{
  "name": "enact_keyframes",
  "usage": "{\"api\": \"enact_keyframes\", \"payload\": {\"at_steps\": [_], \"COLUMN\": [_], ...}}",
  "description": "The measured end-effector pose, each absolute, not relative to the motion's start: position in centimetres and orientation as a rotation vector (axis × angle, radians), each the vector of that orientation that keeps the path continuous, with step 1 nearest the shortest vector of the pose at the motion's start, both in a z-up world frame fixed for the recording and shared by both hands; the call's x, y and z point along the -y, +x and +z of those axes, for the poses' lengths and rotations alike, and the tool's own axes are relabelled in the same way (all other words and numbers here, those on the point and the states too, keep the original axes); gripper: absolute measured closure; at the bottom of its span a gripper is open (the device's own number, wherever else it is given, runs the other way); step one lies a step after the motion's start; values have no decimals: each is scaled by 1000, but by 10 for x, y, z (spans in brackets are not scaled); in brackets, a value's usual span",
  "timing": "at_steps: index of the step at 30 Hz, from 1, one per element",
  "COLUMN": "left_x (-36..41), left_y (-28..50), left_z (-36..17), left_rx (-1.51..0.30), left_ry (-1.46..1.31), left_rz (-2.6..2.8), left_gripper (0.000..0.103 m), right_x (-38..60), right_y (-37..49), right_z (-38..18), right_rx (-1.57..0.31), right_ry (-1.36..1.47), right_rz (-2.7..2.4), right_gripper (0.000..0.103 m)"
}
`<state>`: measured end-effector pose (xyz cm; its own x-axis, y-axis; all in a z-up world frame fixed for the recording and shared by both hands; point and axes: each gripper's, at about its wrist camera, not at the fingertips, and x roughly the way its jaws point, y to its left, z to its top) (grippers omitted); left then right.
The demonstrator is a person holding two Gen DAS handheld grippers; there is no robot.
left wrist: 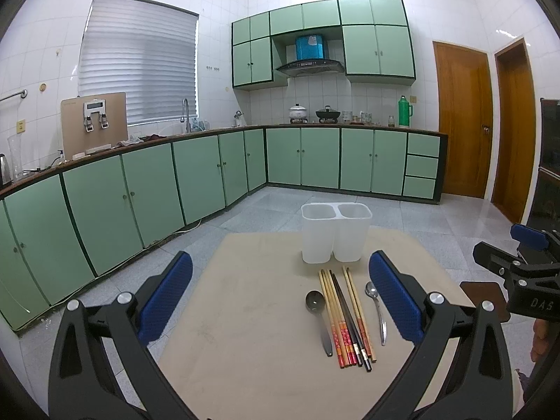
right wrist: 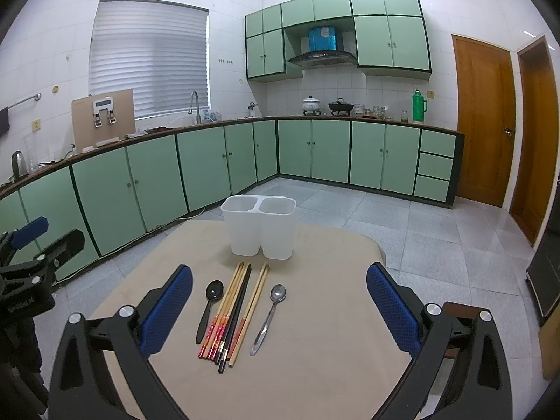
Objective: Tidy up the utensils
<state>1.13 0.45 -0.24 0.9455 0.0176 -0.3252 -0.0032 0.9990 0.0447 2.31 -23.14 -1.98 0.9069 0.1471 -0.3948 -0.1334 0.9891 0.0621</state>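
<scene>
Both sets of jaws stand wide apart and hold nothing. The left gripper hangs above the near part of the table, with the utensils lying just off its right finger; the right gripper hangs over them more squarely, so it looks better placed for the first pick.

Between its fingers lie a black spoon, a bundle of chopsticks and a metal spoon, all flat on the table, handles toward the camera. Beyond them stands the empty white two-cup holder.

Nothing is sorted yet. A good first move is probably the metal spoon, which lies apart: come down straight, pinch the narrow handle across its width, and lift before tilting. The chopsticks touch one another, so a careless grab could scatter them.
</scene>
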Motion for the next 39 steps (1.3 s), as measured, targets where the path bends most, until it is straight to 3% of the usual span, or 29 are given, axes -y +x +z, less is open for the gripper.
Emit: {"api": "enact_keyframes", "payload": {"at_steps": [10,21,29,39], "left_x": [-4,-30,-31,-20], "left_y": [35,134,185,211], "left_z": [-14,-81,-122,-145], "left_rx": [-386,-690,-801,-870], "left_ry": [49,-3,42,37], "left_rz": [6,28,39,-2], "left_gripper": [5,5,5,5], "right_x": [232,234,220,205], "right_y": [47,143,202,238], "right_z": [-28,-95,-140,-177], "right_rx": [-460,-730,-854,-997], "right_ry": [37,84,68,64], "right_rz": [144,108,113,137], "right_gripper": [6,7,24,53]}}
